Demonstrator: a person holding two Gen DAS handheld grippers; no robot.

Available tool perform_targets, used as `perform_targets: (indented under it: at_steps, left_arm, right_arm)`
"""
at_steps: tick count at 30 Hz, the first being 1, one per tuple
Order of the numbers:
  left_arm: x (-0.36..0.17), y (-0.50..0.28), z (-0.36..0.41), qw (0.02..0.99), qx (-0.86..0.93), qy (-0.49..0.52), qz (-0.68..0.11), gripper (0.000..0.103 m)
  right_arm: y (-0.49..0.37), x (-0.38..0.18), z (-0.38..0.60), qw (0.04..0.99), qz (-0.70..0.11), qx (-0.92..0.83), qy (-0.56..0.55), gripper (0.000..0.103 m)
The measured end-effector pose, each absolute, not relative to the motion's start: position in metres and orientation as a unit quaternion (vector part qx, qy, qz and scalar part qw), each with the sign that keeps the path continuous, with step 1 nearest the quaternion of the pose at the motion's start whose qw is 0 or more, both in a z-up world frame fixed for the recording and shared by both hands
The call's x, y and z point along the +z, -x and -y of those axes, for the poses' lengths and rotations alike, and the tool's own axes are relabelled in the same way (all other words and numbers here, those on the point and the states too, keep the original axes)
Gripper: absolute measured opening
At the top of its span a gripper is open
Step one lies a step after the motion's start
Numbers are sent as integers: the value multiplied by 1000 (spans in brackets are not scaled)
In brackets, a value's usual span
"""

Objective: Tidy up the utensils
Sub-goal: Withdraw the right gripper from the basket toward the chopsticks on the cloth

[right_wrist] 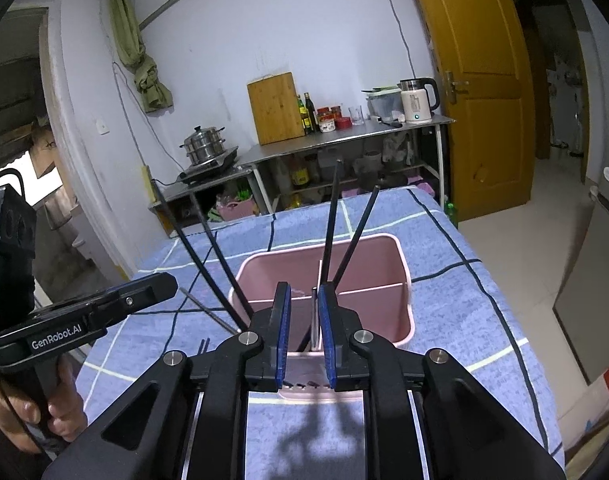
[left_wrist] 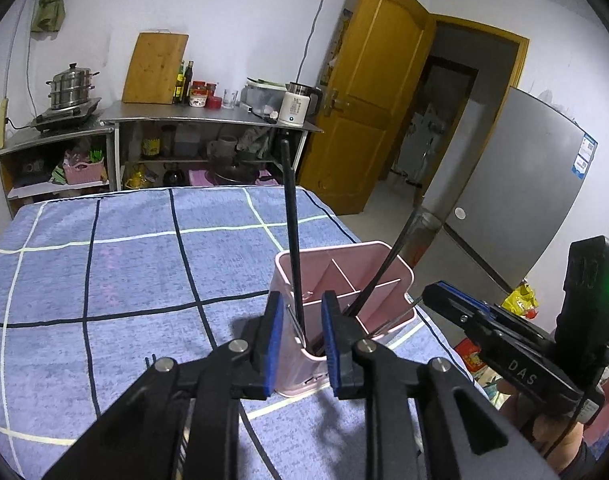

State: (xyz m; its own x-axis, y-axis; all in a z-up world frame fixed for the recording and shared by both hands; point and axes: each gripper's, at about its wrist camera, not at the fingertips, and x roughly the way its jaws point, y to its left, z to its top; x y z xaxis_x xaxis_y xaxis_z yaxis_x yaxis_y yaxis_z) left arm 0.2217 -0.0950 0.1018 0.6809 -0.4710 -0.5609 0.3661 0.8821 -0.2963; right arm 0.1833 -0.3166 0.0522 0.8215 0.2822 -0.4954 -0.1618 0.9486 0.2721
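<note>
Pink plastic utensil holder [left_wrist: 346, 276], divided into compartments, stands on a blue checked cloth [left_wrist: 124, 264] covering a table, with black chopsticks [left_wrist: 290, 216] standing tilted in its near compartments. Seen from its own camera, the left gripper [left_wrist: 303, 344] hovers over the holder's near left corner, its blue-padded jaws slightly apart around one chopstick without pressing on it. The right gripper [right_wrist: 305, 334] sits over the near middle, its jaws likewise a little apart, with another pair of chopsticks [right_wrist: 346, 232] rising between them, not squeezed.
</note>
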Motion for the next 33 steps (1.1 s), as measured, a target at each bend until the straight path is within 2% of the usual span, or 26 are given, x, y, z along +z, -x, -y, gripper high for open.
perform_targets:
  at_steps: [11, 18, 23, 33]
  left_arm:
    - [109, -189, 74, 923, -223, 84, -302, 26]
    - [107, -164, 58, 931, -207, 92, -285, 30]
    - [98, -146, 47, 936, -191, 91, -281, 33]
    - [71, -122, 28, 940, -158, 84, -290, 33]
  right_arm:
    - [-149, 67, 303, 958, -252, 111, -80, 16]
    - [-128, 62, 283, 956, -253, 132, -64, 22]
    - [-118, 52, 273, 952, -262, 145, -62, 22]
    - [-104, 33, 260, 946, -279, 156, -54, 22]
